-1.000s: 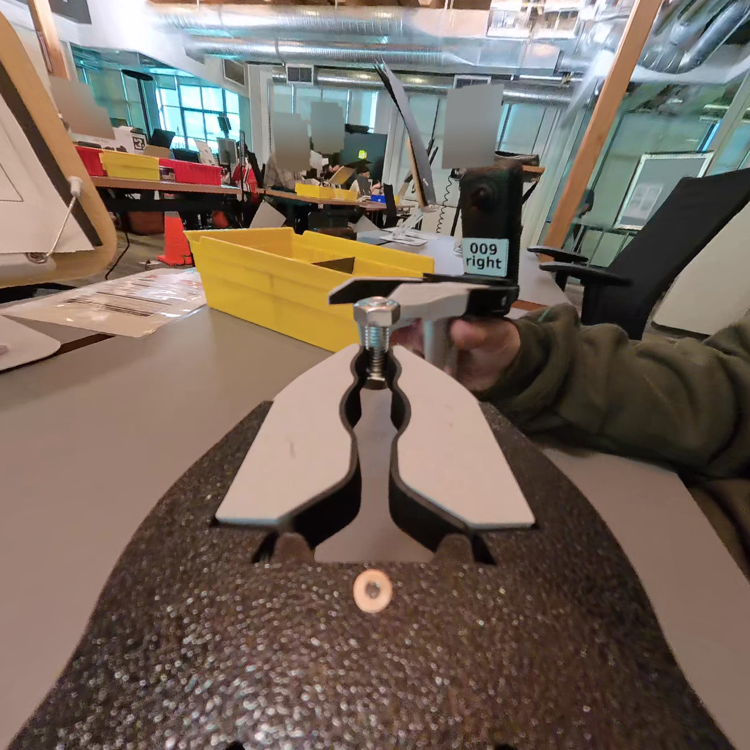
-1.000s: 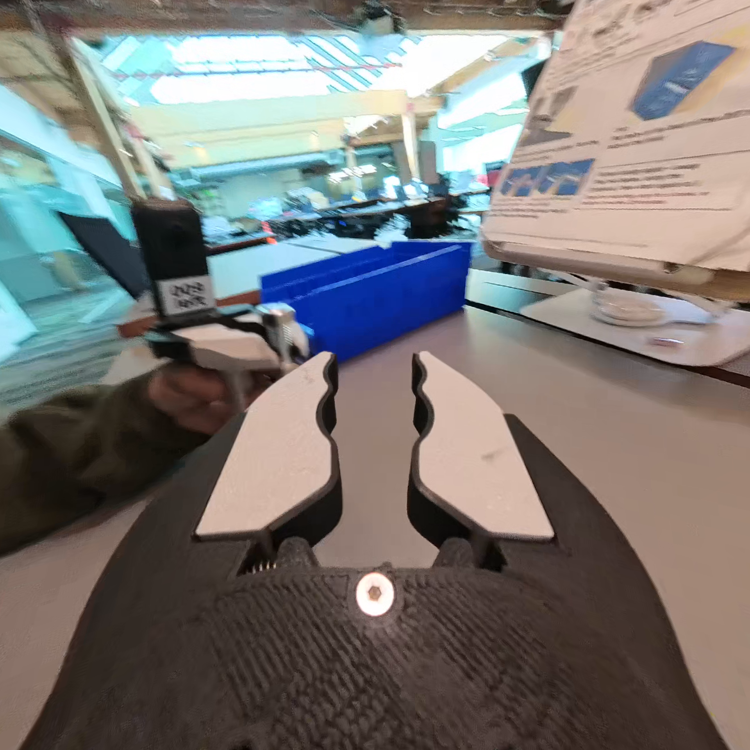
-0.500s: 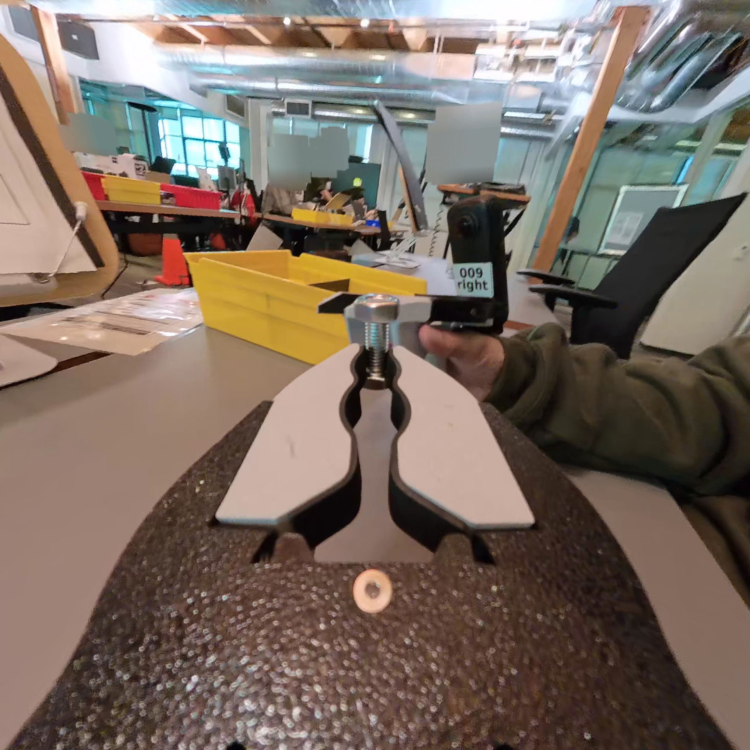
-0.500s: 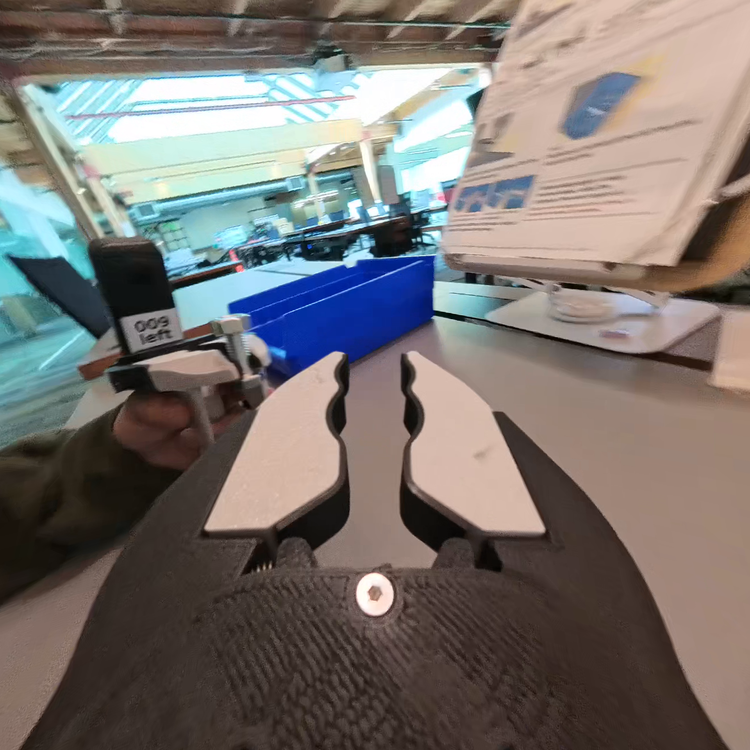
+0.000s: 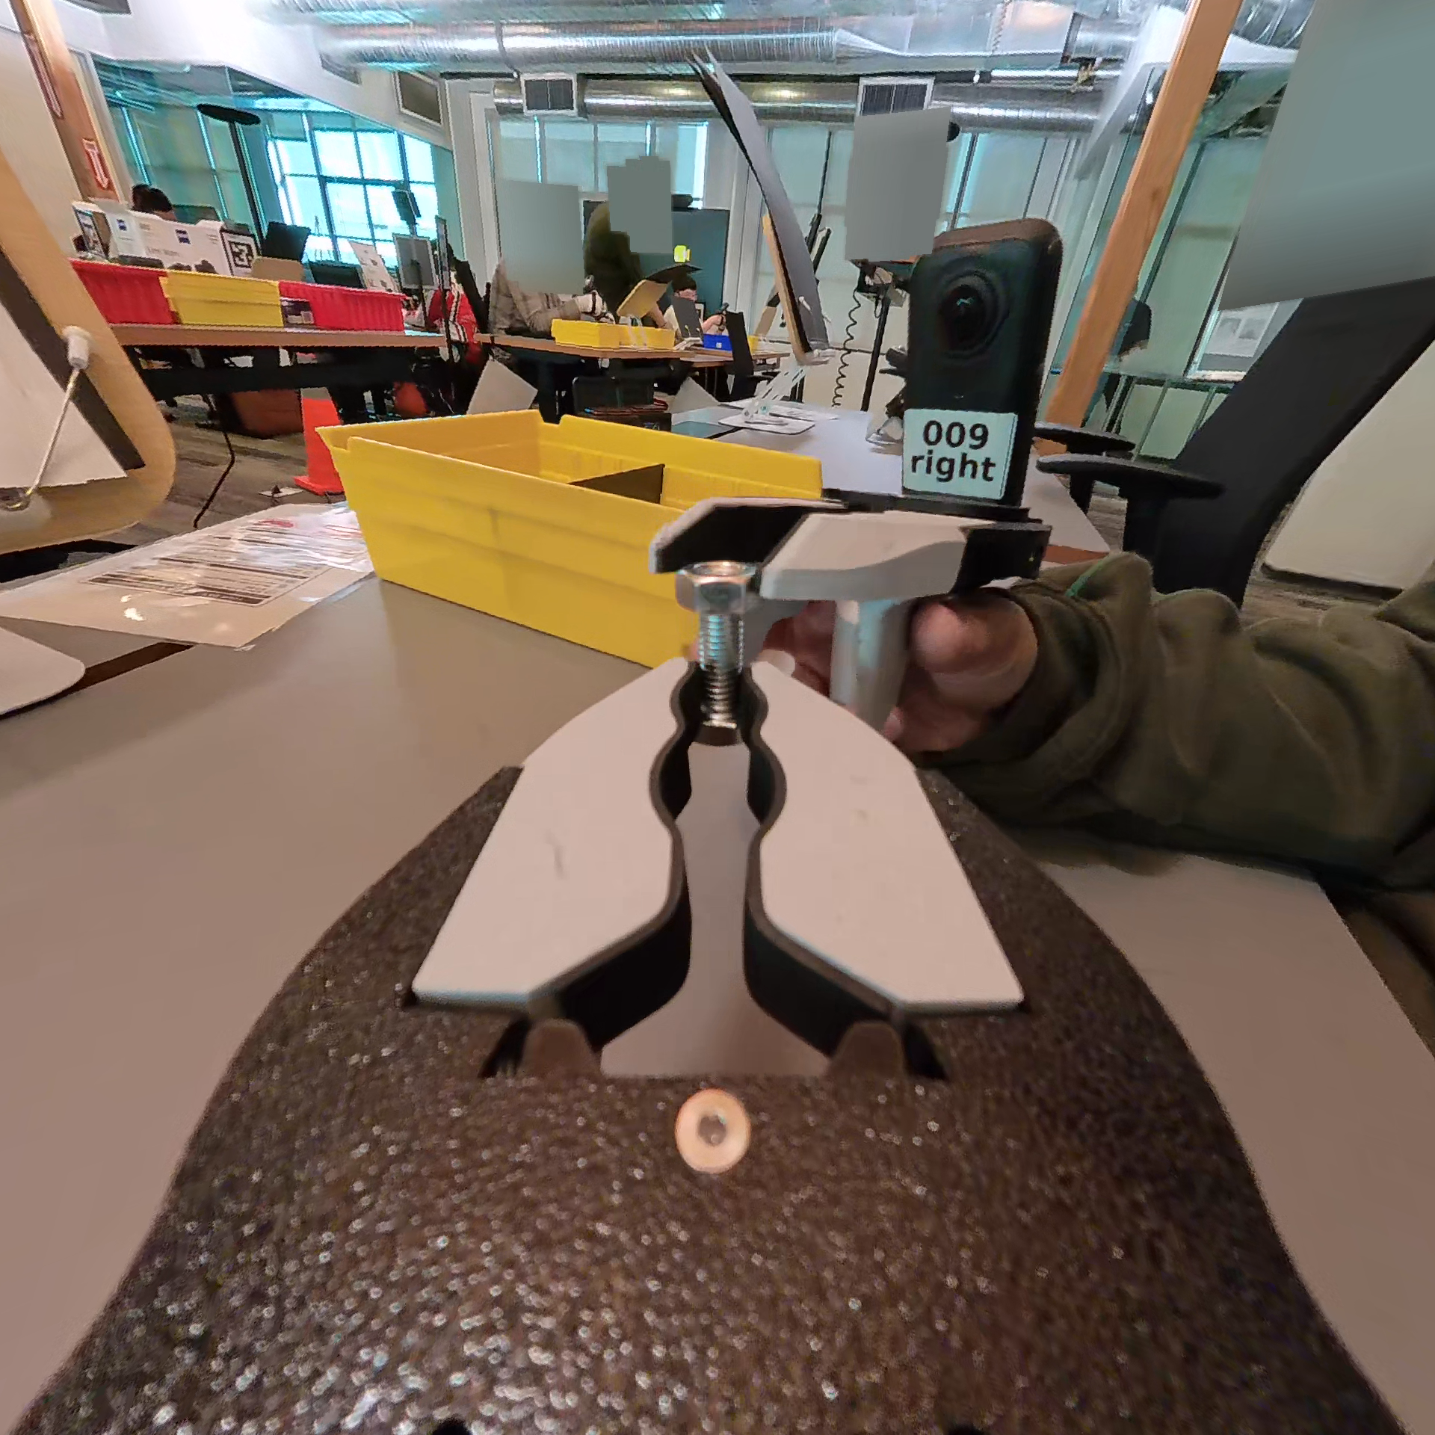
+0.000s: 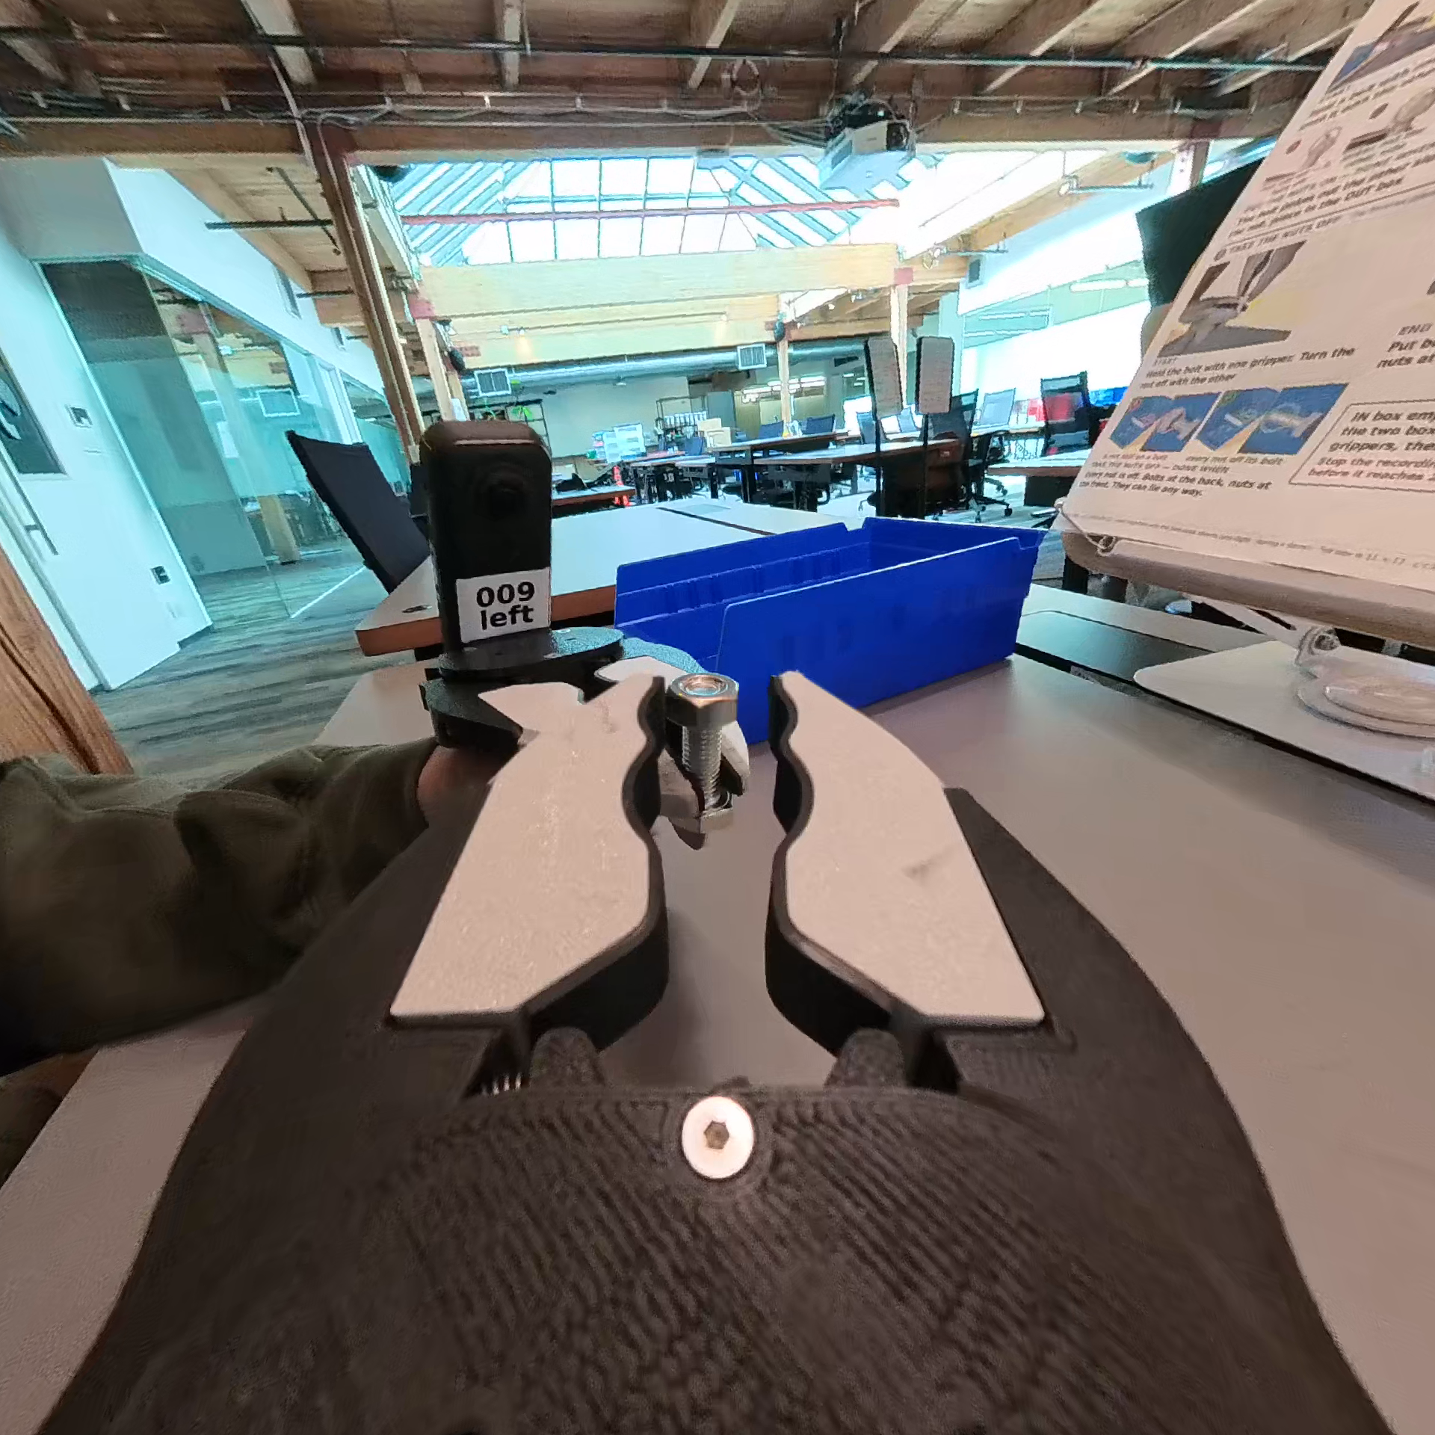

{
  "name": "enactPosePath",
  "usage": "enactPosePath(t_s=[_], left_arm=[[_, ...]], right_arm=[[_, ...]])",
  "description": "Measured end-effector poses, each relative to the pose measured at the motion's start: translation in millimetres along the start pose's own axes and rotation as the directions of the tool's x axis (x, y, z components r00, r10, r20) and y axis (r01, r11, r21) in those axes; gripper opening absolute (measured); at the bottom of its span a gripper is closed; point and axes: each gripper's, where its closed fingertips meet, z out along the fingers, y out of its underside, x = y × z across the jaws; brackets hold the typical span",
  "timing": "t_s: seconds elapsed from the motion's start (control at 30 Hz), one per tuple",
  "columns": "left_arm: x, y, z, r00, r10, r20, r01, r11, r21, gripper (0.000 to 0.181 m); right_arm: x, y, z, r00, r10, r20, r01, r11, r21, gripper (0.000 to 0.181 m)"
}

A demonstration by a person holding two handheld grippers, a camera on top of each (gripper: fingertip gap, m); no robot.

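Left gripper (image 5: 716, 703): clamped on the threaded shank of a silver bolt (image 5: 716, 621), near its lower end, bolt upright with the hex nut or head at the top; which of the two it is cannot be told. Fingertips (image 5: 652, 699) pinched close, only the shank between them.

Right gripper (image 6: 707, 726): parted narrowly, jaws either side of the same bolt (image 6: 701, 738) at the level of its top, touching neither side as far as can be seen. From the left wrist view, tips of that gripper (image 5: 745, 536) seen just above and beside the bolt's top; contact there cannot be told.

Behind each gripper: a hand (image 5: 947, 660) in an olive-green sleeve (image 5: 1211, 722) around the handle, and an upright black camera (image 5: 980, 326) with a white label.

Underneath: grey table (image 5: 233, 776), both grippers held above it.

Farther out: yellow bin (image 5: 528, 512) beyond the left gripper, with a dark divider inside; blue bin (image 6: 839, 613) beyond the right gripper; printed sheet on a stand (image 6: 1273, 326) to the right of the blue bin; laminated sheet (image 5: 217, 555) flat on the table left of the yellow bin; black office chair (image 5: 1273, 435) at the far right.
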Motion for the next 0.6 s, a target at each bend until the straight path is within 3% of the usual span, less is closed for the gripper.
enactPosePath(t_s=[0.07, 0.13, 0.17, 0.3, 0.37, 0.47, 0.6], left_arm=[[-2.0, -5.1, -3.5, 1.0, -0.03, -0.005, 0.03, 0.999, 0.038, 0.009], [-2.9, -13.3, -8.0, 0.999, -0.045, -0.013, 0.046, 0.995, 0.087, 0.009], [-4.9, -11.8, -8.4, 0.999, -0.037, 0.0, 0.037, 0.997, 0.072, 0.009], [-0.8, -2.8, -2.0, 1.0, -0.018, -0.007, 0.018, 1.0, 0.022, 0.009], [3.2, -1.2, 1.4, 1.0, -0.005, -0.018, 0.005, 1.0, 0.009, 0.009], [6.7, 2.0, 3.9, 1.0, 0.007, -0.031, -0.007, 1.0, -0.012, 0.009], [-4.0, 1.8, -0.3, 1.0, -0.018, 0.017, 0.018, 1.0, -0.007, 0.009]], right_arm=[[3.3, -0.7, -3.5, 1.0, -0.019, -0.001, 0.019, 1.0, -0.013, 0.023], [31.4, 4.5, -12.0, 0.988, -0.039, -0.153, 0.029, 0.997, -0.069, 0.012], [46.4, 6.3, -18.5, 0.972, -0.055, -0.231, 0.036, 0.996, -0.087, 0.016], [21.9, -8.3, -16.8, 0.998, 0.032, -0.047, -0.031, 0.999, 0.016, 0.028], [7.2, -8.5, -10.1, 1.0, 0.0, 0.003, 0.0, 1.0, 0.015, 0.029], [-3.5, 0.8, -1.6, 0.997, -0.071, 0.018, 0.071, 0.997, -0.035, 0.029], [9.9, 2.6, -3.5, 0.998, -0.051, -0.044, 0.048, 0.997, -0.06, 0.033]])
